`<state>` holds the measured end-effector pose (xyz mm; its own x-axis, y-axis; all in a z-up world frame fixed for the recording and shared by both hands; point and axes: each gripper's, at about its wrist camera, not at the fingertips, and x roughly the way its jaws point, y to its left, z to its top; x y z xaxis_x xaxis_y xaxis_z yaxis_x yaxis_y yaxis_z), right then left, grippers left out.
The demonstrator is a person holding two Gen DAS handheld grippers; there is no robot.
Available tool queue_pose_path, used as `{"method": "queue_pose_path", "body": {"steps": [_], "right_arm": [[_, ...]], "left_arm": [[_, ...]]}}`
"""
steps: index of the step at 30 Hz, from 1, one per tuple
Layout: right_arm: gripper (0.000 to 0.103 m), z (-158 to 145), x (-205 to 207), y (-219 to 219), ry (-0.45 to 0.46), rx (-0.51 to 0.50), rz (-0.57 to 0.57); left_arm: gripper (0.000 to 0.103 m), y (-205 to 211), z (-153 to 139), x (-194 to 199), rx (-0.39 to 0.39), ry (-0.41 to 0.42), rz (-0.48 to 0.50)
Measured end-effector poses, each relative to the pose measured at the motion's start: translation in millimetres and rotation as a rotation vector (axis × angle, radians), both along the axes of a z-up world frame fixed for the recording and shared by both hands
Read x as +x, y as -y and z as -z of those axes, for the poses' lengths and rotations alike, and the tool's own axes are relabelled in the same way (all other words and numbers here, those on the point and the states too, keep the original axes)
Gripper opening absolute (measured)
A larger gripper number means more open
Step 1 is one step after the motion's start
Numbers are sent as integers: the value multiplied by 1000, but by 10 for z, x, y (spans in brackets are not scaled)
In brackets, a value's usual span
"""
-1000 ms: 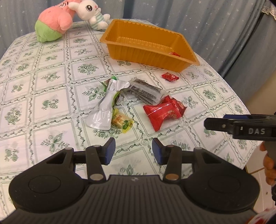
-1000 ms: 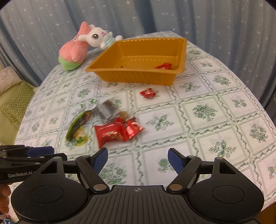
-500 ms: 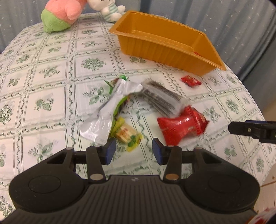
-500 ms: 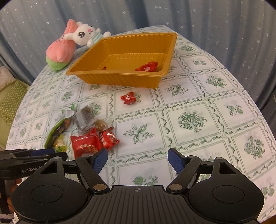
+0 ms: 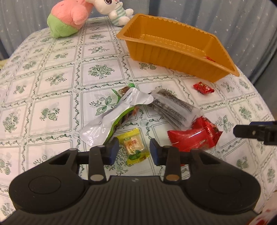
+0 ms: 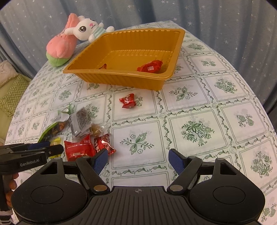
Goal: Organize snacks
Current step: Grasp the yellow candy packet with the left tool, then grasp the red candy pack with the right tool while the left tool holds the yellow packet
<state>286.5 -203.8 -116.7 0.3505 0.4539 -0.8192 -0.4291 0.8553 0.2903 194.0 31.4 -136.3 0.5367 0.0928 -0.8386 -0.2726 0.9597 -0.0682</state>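
A yellow snack packet [image 5: 134, 147] lies on the tablecloth between the jaws of my left gripper [image 5: 134, 152], which are closing; the pads do not visibly press it. Beside it lie a silver-green pouch [image 5: 112, 119], a dark clear-wrapped packet [image 5: 173, 108] and red packets [image 5: 192, 140]. A small red candy [image 5: 203, 87] sits alone near the orange tray [image 5: 164, 53]. My right gripper [image 6: 137, 161] hovers open over bare cloth, right of the red packets [image 6: 78, 149]. The tray [image 6: 121, 79] holds red candies [image 6: 150, 66].
A pink-green plush [image 5: 69, 17] and a white bunny plush [image 5: 112, 10] rest at the table's far edge beside the tray. Blue starred curtains hang behind. The round table's edge curves close on the right. A cushioned seat [image 6: 10, 93] stands left of the table.
My left gripper came forward and down onto the snack pile, so the yellow packet now sits between its jaws, which have narrowed. The right gripper drifted closer to the tray.
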Motion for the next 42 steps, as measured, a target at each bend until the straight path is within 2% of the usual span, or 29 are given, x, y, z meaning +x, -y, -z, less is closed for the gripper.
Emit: {"method": "queue_pose_path", "body": {"steps": [3, 11, 18, 23, 26, 37, 42], "right_arm": [[77, 5, 14, -14, 2, 5, -13], [77, -29, -17, -120, 40, 38, -107], [77, -93, -122, -411, 104, 97, -350], [69, -85, -215, -704, 142, 102, -553], [68, -47, -259, -849, 165, 98, -651], [66, 157, -372, -1031, 228, -68, -944], [62, 174, -526, -1096, 234, -113, -997]], "left_arm": [[20, -30, -3, -11, 1, 1, -4], [19, -59, -40, -116, -11, 3, 6], [19, -93, -182, -343, -8, 22, -14], [19, -179, -267, -526, -9, 31, -72], [19, -235, -306, -644, -8, 38, -108], [19, -381, -379, -984, -8, 43, -209], [19, -415, -400, -1053, -8, 51, -223]]}}
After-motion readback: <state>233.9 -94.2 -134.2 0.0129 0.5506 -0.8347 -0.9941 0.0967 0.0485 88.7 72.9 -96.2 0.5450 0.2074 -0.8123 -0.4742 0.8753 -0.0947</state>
